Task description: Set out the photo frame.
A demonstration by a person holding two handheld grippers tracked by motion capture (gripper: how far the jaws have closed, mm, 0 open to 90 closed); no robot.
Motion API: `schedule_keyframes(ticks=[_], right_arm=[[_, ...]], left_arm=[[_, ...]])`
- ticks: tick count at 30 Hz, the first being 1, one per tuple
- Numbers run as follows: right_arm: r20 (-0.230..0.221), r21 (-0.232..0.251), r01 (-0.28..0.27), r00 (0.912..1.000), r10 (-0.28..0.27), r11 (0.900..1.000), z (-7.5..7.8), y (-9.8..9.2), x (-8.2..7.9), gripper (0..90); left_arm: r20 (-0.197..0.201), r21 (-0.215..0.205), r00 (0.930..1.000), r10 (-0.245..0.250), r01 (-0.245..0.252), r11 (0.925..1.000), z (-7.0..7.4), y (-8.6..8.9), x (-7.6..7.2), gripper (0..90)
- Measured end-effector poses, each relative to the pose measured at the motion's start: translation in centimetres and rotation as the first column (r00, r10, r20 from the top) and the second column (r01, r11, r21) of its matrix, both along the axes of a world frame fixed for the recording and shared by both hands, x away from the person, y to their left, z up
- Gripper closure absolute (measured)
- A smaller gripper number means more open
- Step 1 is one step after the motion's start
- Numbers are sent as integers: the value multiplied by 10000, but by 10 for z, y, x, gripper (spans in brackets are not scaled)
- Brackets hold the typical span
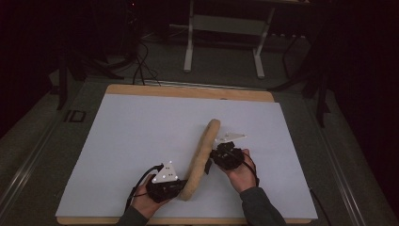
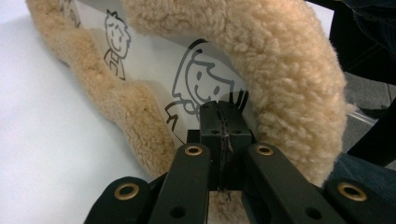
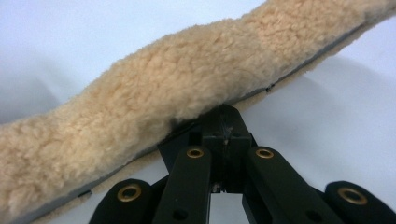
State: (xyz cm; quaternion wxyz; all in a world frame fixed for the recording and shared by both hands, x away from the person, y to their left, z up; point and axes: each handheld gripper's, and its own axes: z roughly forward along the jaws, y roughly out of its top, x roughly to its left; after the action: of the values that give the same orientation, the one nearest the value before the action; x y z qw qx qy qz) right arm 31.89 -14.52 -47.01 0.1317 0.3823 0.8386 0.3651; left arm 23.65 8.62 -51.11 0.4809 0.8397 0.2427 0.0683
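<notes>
**Spotter:** Fleece first: the long tan fleece cover point(image 1: 201, 158) stands on edge, running from lower centre of the high view up toward the middle of the white table sheet point(image 1: 131, 136). You have the left gripper point(image 1: 175, 187) clamped on its near end and the right gripper point(image 1: 212, 157) clamped on its edge about halfway along.

**Operator:** Are both grips sound?

**Spotter:** In the left gripper view your jaws are pressed together on the thin clear lining point(image 2: 205, 88) with the printed cartoon faces, fleece curling over on both sides. In the right gripper view the jaws meet just under the fleece, on the grey seam edge point(image 3: 261, 91). How deep that bite goes I cannot tell.

**Operator:** So where am I in the job?

**Spotter:** I'd judge you are mid-handling, holding it up to open or turn it. Your next move calls for both hands travelling together; pull them apart unevenly and the thin edge could slip out.
</notes>
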Motion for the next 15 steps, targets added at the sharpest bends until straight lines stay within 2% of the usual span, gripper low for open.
schedule_keyframes(ticks=[15], right_arm=[[-70,44,-343,9994,343,9994,0,7,-2,900]], left_arm=[[80,-85,10000,17,-16,10000,-1,-9,-1,900]])
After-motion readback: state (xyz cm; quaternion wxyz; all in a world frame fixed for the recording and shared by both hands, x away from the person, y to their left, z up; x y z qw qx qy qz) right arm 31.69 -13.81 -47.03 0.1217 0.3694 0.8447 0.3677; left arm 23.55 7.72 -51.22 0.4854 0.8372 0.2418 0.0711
